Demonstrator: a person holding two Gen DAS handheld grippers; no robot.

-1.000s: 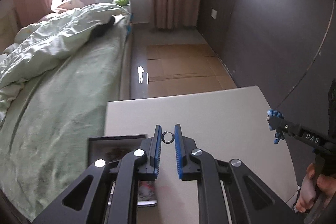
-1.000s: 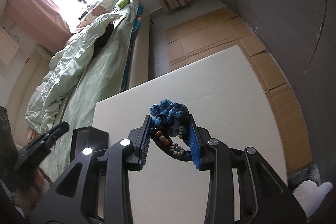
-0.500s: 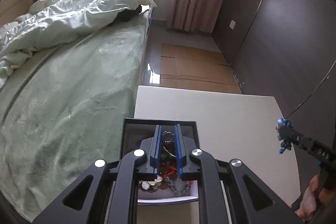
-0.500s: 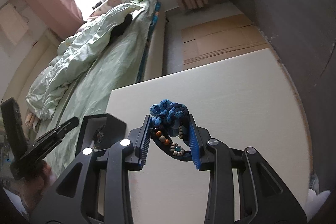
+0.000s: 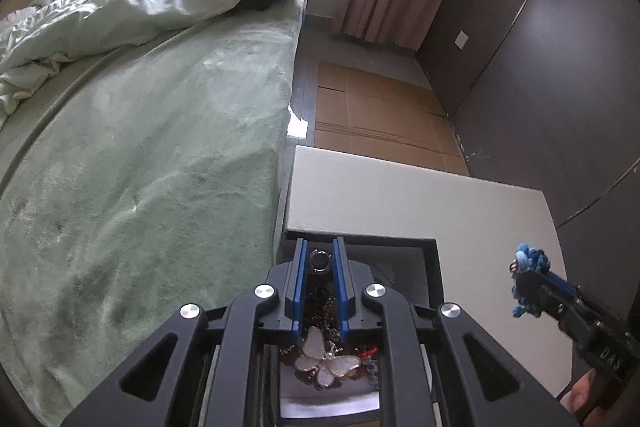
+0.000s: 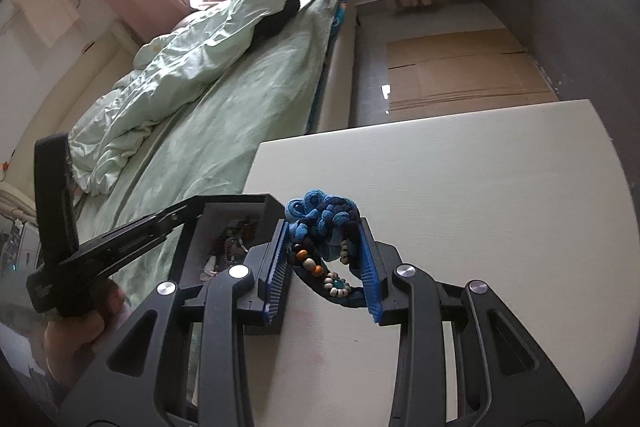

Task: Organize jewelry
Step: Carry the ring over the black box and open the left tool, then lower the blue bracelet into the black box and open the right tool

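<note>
The left gripper [image 5: 320,259] hangs over the open black jewelry box [image 5: 434,267], its blue pads pinched on a small silver ring [image 5: 320,260]; the ring sits between the tips, above the far part of the box and not yet let go. Below it the box already holds a heap of pieces — a white butterfly pendant [image 5: 324,361] lies nearest, with dark chains and reddish beads tangled around it; so a good share of the sorting looks done. The right gripper [image 6: 325,241] is clamped on a blue braided bracelet [image 6: 320,217] strung with orange and pale beads; the bracelet bunches above the tips and loops down between the fingers. It is held just right of the box's near right corner, above the white table [image 6: 480,195], so it is close to the box but not over its opening. The table around the box shows no other loose jewelry in either view, though its near part is hidden by the grippers. As a judgement, two drops are left: the ring first, since it is already over the box; then the bracelet, which needs a short move left before release.
</note>
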